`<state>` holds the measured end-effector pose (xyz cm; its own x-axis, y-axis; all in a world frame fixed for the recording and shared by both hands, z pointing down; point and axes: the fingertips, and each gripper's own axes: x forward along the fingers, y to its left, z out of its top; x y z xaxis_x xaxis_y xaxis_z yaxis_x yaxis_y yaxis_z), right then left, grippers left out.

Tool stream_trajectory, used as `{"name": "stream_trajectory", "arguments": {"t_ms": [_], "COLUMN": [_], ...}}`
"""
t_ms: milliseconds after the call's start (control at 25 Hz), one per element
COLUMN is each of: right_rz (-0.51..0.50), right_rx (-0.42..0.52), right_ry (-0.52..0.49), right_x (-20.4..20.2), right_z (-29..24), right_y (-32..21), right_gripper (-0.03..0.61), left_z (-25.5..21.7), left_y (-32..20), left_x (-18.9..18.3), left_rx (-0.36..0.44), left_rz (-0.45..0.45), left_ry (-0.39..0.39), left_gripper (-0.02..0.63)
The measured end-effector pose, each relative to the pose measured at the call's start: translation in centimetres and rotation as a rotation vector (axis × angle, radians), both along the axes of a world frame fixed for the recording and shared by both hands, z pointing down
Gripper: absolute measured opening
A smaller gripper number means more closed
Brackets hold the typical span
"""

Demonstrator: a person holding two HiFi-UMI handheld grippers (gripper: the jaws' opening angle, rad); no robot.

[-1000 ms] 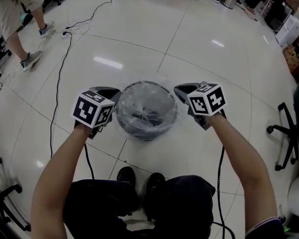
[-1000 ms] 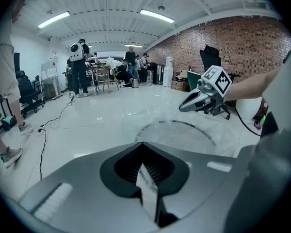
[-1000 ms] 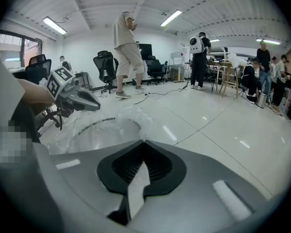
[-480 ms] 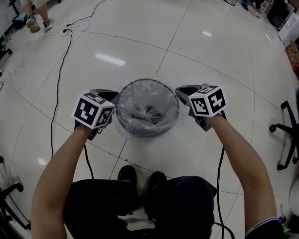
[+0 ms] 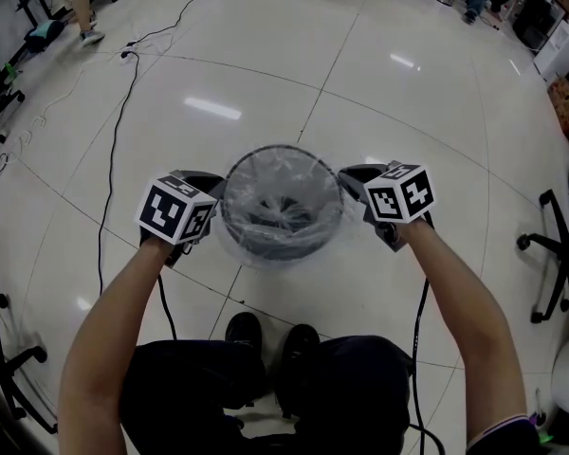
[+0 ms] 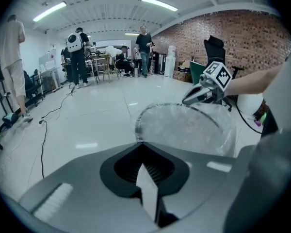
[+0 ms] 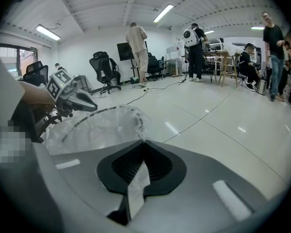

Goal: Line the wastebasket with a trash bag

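A dark mesh wastebasket (image 5: 283, 240) stands on the floor in front of the person's feet. A clear trash bag (image 5: 281, 190) is draped inside it and over its rim. My left gripper (image 5: 211, 190) sits at the basket's left rim, shut on the bag's edge. In the left gripper view, a strip of film (image 6: 148, 191) runs between the closed jaws of the left gripper (image 6: 141, 143). My right gripper (image 5: 353, 180) sits at the right rim. In the right gripper view, the right gripper (image 7: 144, 142) is likewise shut on film (image 7: 136, 188). The bag (image 7: 94, 125) folds down outside the rim.
A black cable (image 5: 114, 131) runs across the white tiled floor at the left. Office chairs stand at the right edge (image 5: 550, 254) and lower left (image 5: 5, 368). The person's shoes (image 5: 266, 335) are just behind the basket. People stand far off by desks (image 6: 144, 45).
Both grippers have sunk a little beside the basket with the bag's edge still gripped. A person at the upper left has walked further out of the head view.
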<state>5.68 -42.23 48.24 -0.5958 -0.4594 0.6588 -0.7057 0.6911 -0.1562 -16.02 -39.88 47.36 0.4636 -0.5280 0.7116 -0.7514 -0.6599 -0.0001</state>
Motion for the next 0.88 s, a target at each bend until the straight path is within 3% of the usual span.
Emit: {"name": "stream_trajectory", "arguments": {"t_ms": [480,680,880], "right_rz": [0.017,0.041,0.068], "right_rx": [-0.01,-0.006,0.012], "right_ry": [-0.022,-0.068,-0.117], "right_x": [0.4,0.5,0.9], "right_z": [0.8,-0.1,-1.7], "right_y": [0.0,0.0,0.3], "right_gripper": [0.015,0.057,0.118], "left_z": [0.5,0.0,-0.6], "left_y": [0.1,0.2,0.9], "left_x": [-0.3,-0.4,-0.2], "left_rx": [-0.008,0.004,0.012], "left_rz": [-0.013,-0.018,-0.006], "left_ry": [0.014,0.037,0.045], "left_gripper": [0.017,0.118,0.15]}}
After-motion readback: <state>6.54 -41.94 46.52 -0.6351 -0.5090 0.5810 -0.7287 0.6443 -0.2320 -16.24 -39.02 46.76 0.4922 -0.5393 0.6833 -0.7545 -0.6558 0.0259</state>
